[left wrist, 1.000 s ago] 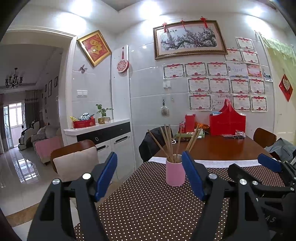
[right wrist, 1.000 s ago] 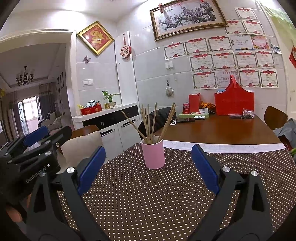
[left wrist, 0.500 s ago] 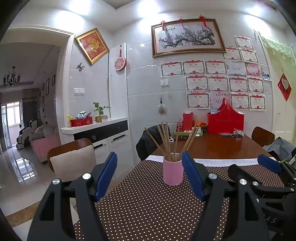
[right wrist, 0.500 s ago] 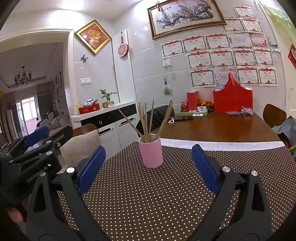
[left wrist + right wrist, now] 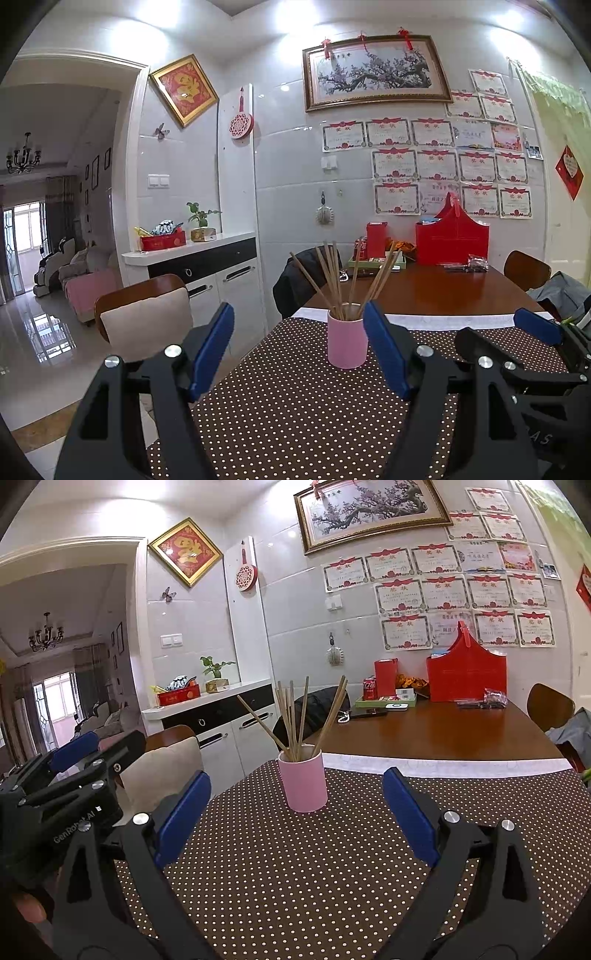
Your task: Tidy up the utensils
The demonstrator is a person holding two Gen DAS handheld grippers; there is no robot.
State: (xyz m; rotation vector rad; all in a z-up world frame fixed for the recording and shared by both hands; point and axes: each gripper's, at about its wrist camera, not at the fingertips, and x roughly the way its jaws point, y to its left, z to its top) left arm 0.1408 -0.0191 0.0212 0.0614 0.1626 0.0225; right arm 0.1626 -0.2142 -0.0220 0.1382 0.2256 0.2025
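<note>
presently the pink cup (image 5: pixel 303 781) stands upright on the dotted cloth (image 5: pixel 314 867) of the counter (image 5: pixel 443 731), near the cloth's far edge, with a loose bundle of chopsticks (image 5: pixel 299 716) fanned out of its mouth. no other utensil shows on the cloth. the left hand-held gripper (image 5: pixel 299 350) has its jaws spread wide and empty, the cup just beyond its right blue pad. the right hand-held gripper (image 5: pixel 295 819) is likewise wide open with nothing between its pads, the cup ahead and apart from it. in judgement the sticks appear already gathered, so little remains. risks noted: the cup is tall and narrow and carries leaning sticks, so a sideways brush from either pad could tip it and scatter the contents. one stick leans far left and could snag a jaw passing over the rim. the two grippers sit near each other and may collide.
</note>
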